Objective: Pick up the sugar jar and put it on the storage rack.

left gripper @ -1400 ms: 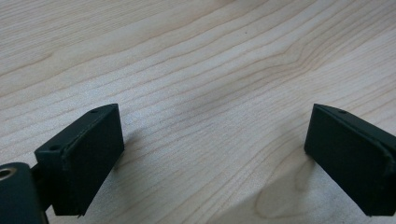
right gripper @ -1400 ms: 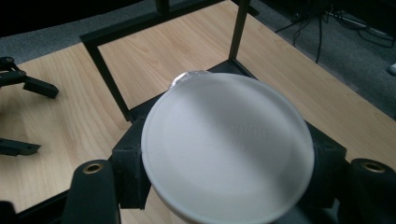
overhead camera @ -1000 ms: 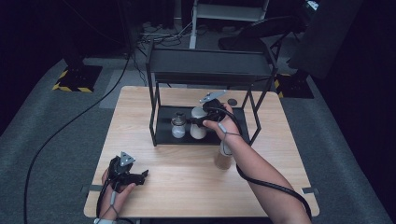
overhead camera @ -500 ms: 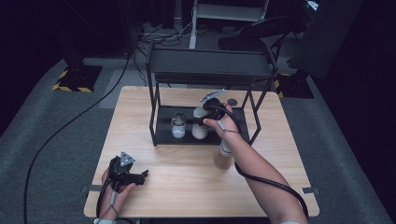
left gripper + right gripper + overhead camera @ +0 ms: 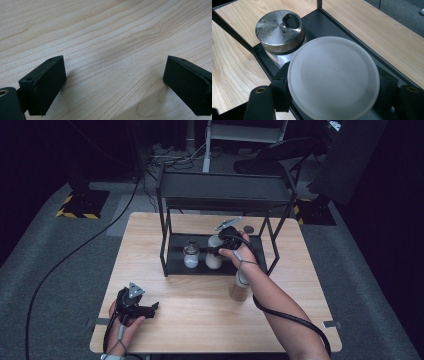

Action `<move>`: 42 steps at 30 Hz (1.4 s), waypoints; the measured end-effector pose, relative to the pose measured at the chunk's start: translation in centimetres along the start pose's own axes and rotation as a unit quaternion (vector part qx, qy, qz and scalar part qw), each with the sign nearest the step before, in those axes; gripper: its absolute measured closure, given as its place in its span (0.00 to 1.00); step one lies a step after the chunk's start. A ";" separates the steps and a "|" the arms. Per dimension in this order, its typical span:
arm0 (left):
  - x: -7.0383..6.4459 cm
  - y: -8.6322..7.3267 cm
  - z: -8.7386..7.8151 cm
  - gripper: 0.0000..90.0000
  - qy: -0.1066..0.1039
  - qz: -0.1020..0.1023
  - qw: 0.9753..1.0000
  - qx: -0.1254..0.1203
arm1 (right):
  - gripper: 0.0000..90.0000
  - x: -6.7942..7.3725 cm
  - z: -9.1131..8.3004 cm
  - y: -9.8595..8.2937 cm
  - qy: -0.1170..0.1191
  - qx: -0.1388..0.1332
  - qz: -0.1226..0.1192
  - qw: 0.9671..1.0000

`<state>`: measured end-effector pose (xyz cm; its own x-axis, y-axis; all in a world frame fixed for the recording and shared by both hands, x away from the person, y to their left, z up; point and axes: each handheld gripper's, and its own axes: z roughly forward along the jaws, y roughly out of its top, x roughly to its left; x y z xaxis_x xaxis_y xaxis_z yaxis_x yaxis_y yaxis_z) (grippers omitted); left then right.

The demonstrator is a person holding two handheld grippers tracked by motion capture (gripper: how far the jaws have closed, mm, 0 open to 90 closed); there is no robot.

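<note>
Seasoning bottle (image 5: 333, 77) (white contents) in rack (image 5: 175, 256).

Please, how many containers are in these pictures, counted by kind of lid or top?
White-lidded seasoning bottle: 1
Metal-lidded glass jar: 1
Brown bottle standing on the table: 1
Total: 3

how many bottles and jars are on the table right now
3. A white-lidded bottle in the right gripper and a metal-lidded jar beside it stand on the rack's bottom shelf; a brown bottle stands in front, partly behind the forearm.
</note>
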<state>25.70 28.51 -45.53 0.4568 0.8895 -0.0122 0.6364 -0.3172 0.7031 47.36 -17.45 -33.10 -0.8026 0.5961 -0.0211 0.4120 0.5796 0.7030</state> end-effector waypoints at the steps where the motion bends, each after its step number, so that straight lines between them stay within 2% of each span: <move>1: 0.0 0.0 0.0 0.05 0.000 0.000 1.000 0.000 | 0.31 -0.1 0.0 0.0 0.002 -0.001 -0.001 1.000; 4: 0.0 0.0 0.0 0.05 0.000 0.000 1.000 0.000 | 0.22 0.1 -0.4 -0.1 0.001 -0.011 0.001 1.000; 9: 0.0 0.0 0.0 0.05 0.000 0.000 1.000 0.000 | 0.16 0.6 -1.7 -0.1 -0.013 -0.029 0.003 0.999; 18: 0.0 0.0 0.0 0.04 0.000 0.000 1.000 0.000 | 0.15 1.4 -5.3 0.0 -0.013 -0.053 -0.013 0.998; 22: 0.0 0.0 0.0 0.04 0.000 0.000 1.000 0.000 | 0.14 1.9 -6.7 -0.2 -0.010 -0.054 -0.016 0.998; 33: 0.0 0.0 0.0 0.04 0.000 0.000 1.000 0.000 | 0.10 2.8 -10.3 -1.8 0.002 -0.063 -0.009 0.998; 42: 0.0 0.1 0.0 0.04 0.000 0.000 1.000 0.002 | 0.08 3.6 -12.9 -3.6 0.000 -0.070 -0.011 0.997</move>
<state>25.78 28.49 -45.50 0.4567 0.8895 -0.0132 0.6388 -0.3176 0.7008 37.42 -24.60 -26.51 -0.8106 0.5844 -0.0378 0.3298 0.5089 0.7951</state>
